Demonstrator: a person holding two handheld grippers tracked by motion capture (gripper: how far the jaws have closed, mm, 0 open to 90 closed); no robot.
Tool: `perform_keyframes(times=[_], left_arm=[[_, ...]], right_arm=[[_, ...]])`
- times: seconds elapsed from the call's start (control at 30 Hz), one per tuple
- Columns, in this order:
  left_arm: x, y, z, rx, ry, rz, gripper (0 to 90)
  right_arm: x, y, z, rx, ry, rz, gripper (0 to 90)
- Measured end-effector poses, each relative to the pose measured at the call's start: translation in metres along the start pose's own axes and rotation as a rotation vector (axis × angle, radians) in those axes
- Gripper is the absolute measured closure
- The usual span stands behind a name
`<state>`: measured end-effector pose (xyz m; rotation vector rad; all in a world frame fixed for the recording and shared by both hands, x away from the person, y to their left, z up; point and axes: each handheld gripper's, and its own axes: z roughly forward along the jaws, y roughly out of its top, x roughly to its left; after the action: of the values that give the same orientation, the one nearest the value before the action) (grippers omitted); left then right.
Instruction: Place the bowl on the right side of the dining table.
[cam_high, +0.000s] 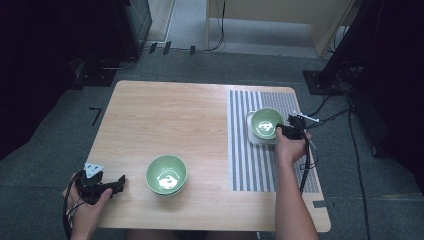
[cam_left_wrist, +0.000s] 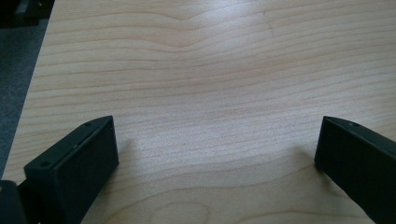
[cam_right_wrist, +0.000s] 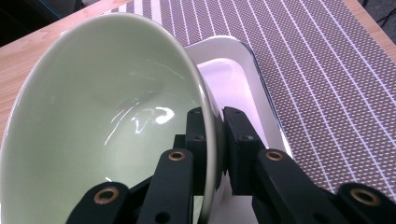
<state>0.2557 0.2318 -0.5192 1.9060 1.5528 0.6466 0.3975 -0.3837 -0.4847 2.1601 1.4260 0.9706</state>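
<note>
right gripper view: jaws astride bowl (cam_right_wrist: 102, 121) rim

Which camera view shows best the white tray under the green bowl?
The right gripper view: the white tray is close, its rim and bare inside clear beside the green bowl. The high view shows it small, mostly covered. The left gripper view shows bare table.

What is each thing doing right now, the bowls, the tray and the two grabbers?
Bowl on the tray: sits in the tray, rim pinched by the right gripper.
Right gripper: one jaw inside the rim, one outside.
White tray: flat on the striped mat.
Bowls near the front: upright, empty, seemingly two stacked, untouched.
Left gripper: jaws wide open, nothing between them, low over the table.
</note>
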Motion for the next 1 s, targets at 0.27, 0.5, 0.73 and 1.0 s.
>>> perform_keyframes(times=[0.27, 0.5, 0.73, 1.0], left_arm=[[0.000, 0.000, 0.000, 0.000, 0.000, 0.000, 0.0], [0.000, 0.000, 0.000, 0.000, 0.000, 0.000, 0.0], [0.000, 0.000, 0.000, 0.000, 0.000, 0.000, 0.0], [0.000, 0.000, 0.000, 0.000, 0.000, 0.000, 0.0]], right_arm=[[-0.005, -0.001, 0.004, 0.024, -0.002, 0.031, 73.9], [-0.007, 0.001, -0.004, -0.045, 0.045, 0.005, 46.9], [-0.004, 0.002, -0.018, -0.099, 0.033, -0.071, 28.7], [-0.001, 0.000, -0.039, -0.147, 0.095, -0.125, 19.0]])
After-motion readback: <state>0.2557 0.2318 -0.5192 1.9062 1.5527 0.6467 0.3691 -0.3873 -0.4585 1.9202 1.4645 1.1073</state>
